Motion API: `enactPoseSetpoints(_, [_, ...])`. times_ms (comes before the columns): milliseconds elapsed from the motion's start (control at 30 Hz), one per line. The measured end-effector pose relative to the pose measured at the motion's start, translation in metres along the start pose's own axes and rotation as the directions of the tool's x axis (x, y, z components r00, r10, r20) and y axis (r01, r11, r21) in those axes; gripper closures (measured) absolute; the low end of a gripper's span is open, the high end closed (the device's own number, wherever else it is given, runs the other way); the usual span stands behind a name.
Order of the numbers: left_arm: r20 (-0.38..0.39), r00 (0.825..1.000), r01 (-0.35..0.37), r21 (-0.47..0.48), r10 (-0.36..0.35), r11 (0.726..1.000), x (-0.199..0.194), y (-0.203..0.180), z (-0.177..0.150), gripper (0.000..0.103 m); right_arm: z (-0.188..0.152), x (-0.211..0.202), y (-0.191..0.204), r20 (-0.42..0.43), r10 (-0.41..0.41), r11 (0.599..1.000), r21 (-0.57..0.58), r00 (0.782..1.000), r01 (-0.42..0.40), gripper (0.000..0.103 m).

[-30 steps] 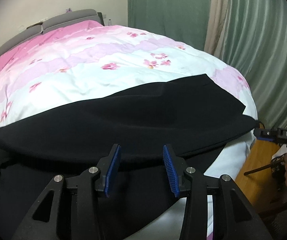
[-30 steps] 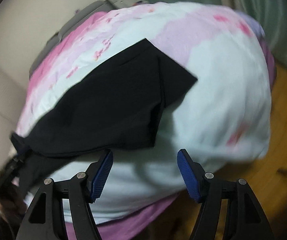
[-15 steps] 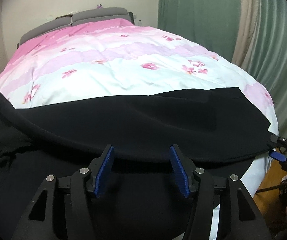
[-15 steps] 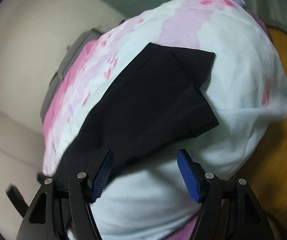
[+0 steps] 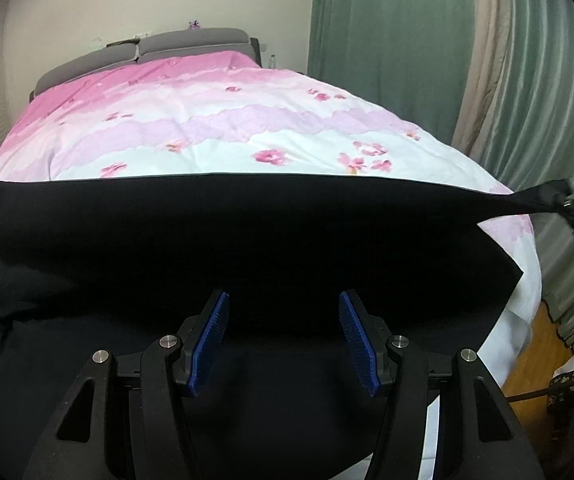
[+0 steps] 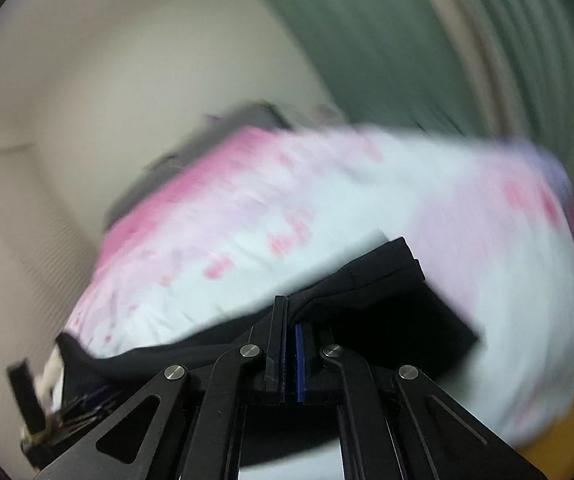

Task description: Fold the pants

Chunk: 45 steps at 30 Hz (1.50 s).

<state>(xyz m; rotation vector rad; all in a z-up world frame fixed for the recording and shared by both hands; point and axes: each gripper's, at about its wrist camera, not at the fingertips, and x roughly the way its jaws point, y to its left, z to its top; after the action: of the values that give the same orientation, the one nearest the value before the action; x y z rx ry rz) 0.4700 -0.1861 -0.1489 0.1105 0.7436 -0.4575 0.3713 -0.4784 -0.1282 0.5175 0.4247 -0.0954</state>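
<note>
Right tool (image 6: 291, 344) is clamped on the black pants (image 5: 247, 240), lifting an edge above the pink bed (image 5: 247, 128). Left tool (image 5: 283, 340) gapes wide, gripping nothing.

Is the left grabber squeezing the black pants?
No, the left gripper has its blue fingers spread apart, with the black pants lying beyond them.

Open duvet (image 5: 247, 136) is left free toward the bed's head; the foot is covered by black pants (image 5: 247, 232), and curtains (image 5: 527, 100) close the right edge.
</note>
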Motion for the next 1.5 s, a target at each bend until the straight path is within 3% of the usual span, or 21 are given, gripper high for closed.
enactPoseSetpoints(67, [-0.009,1.0,-0.002,0.009,0.002,1.0,0.003,-0.003,-0.002,0.046,0.007,0.011,-0.006,-0.052,0.019,0.999,-0.038,0.998,-0.021,0.1])
enactPoseSetpoints(133, [-0.025,1.0,-0.001,0.016,0.001,1.0,0.007,-0.004,-0.005,0.046,-0.002,0.028,-0.025,-0.131,0.013,1.0,0.006,0.991,-0.012,0.1])
enactPoseSetpoints(233, [-0.04,0.999,-0.002,0.04,0.003,0.999,0.011,-0.007,-0.009,0.046,-0.037,0.048,-0.05,-0.251,-0.015,0.996,0.081,0.968,0.036,0.1])
enactPoseSetpoints(300, [-0.041,0.999,-0.009,0.061,0.012,0.998,0.013,-0.008,-0.01,0.046,-0.06,0.05,-0.061,-0.287,-0.014,0.988,0.141,0.958,0.057,0.1])
enactPoseSetpoints(433, [-0.04,0.998,-0.042,0.053,0.045,0.998,0.016,0.004,-0.01,0.046,-0.083,0.042,-0.074,-0.285,0.0,0.973,0.221,0.959,0.066,0.1])
enactPoseSetpoints(533, [-0.026,0.997,-0.078,0.0,0.078,0.997,0.013,0.029,-0.012,0.043,-0.089,0.041,-0.069,-0.293,-0.017,0.976,0.204,0.956,0.08,0.1])
enactPoseSetpoints(667, [-0.015,0.993,-0.113,0.011,0.113,0.994,0.01,0.042,-0.019,0.039,-0.088,0.042,-0.053,-0.284,-0.048,0.984,0.15,0.958,0.093,0.1])
enactPoseSetpoints(867, [-0.071,0.997,-0.046,-0.132,0.037,0.99,0.022,0.062,-0.023,0.038,-0.084,0.037,-0.044,-0.266,-0.105,0.987,0.09,0.958,0.133,0.1])
enactPoseSetpoints(1033, [-0.095,0.995,-0.002,-0.266,-0.024,0.964,0.035,0.075,-0.015,0.038,-0.076,0.033,-0.033,-0.252,-0.149,0.983,0.063,0.956,0.17,0.1])
enactPoseSetpoints(1167, [-0.158,0.986,-0.004,-0.355,-0.056,0.935,0.051,0.081,-0.014,0.04,-0.07,0.034,-0.027,-0.251,-0.164,0.983,0.036,0.954,0.179,0.1])
enactPoseSetpoints(1233, [-0.17,0.982,0.008,-0.387,-0.08,0.922,0.055,0.082,-0.016,0.049,-0.069,0.035,-0.027,-0.254,-0.169,0.982,0.037,0.952,0.184,0.1])
enactPoseSetpoints(1300, [-0.2,0.974,0.013,-0.411,-0.104,0.912,0.063,0.081,-0.02,0.068,-0.07,0.035,-0.027,-0.253,-0.17,0.982,0.034,0.952,0.185,0.1])
enactPoseSetpoints(1400, [-0.197,0.975,0.007,-0.427,-0.1,0.904,0.061,0.079,-0.024,0.077,-0.071,0.035,-0.029,-0.256,-0.166,0.983,0.039,0.952,0.182,0.1])
enactPoseSetpoints(1500, [-0.154,0.986,-0.007,-0.391,-0.058,0.92,0.044,0.07,-0.028,0.085,-0.073,0.034,-0.031,-0.26,-0.157,0.983,0.054,0.953,0.177,0.1])
